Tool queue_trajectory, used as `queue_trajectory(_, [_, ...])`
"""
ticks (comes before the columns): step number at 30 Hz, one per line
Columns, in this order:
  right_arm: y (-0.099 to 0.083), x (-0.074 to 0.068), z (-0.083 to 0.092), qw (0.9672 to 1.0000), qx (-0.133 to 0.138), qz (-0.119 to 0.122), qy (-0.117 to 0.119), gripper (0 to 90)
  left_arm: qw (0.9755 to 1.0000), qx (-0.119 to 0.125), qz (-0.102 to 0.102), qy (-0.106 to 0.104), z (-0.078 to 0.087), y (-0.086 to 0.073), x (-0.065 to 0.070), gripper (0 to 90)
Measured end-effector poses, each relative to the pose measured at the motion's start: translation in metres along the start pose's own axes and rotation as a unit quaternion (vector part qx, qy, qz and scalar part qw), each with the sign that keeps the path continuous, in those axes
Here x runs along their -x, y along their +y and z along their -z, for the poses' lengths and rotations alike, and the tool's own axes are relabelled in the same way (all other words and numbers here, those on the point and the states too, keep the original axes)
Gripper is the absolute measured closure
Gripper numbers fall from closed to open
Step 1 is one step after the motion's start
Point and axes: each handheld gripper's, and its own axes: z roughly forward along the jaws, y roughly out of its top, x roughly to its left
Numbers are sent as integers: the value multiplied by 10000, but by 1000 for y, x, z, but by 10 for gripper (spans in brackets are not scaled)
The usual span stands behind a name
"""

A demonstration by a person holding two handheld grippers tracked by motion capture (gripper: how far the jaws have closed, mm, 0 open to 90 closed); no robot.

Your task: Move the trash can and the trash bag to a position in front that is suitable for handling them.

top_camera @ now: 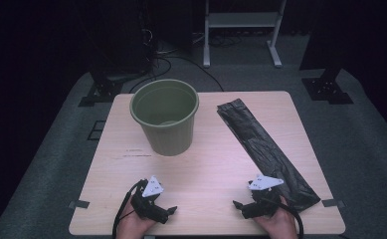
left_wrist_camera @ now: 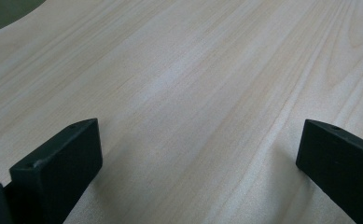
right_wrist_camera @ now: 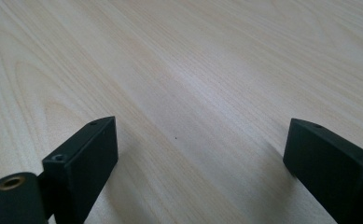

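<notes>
A pale wooden table [top_camera: 206, 164] stands on grey carpet [top_camera: 360, 149]. Beyond the table's far edge rise a white frame's legs [top_camera: 241, 30]. Black cables [top_camera: 156, 64] lie beyond its far-left corner.

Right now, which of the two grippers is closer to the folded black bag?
The right gripper. It sits beside the near end of the black bag, while the left gripper rests across the table, below the green bin.
</notes>
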Motion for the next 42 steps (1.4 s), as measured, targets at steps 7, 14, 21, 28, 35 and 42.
queue_trajectory(7, [0,0,1,10000,6,72,-32,88,10000,-1,0,-1,0,0,0,0])
queue_trajectory(14, [7,-4,9,9999,42,108,-120,90,10000,-3,-1,-5,0,0,0,0])
queue_trajectory(21, [14,11,28,9996,225,-27,-190,132,10000,-2,-1,-4,0,0,0,0])
queue_trajectory(28, [11,48,38,9968,15,-388,-697,251,10000,-2,-1,-4,0,0,0,0])
queue_trajectory(35, [8,66,33,9942,-220,-474,-938,377,10000,-2,-2,-5,0,0,0,0])
queue_trajectory(42, [6,82,18,9934,-313,-467,-1004,519,10000,-2,-1,-4,0,0,0,0])
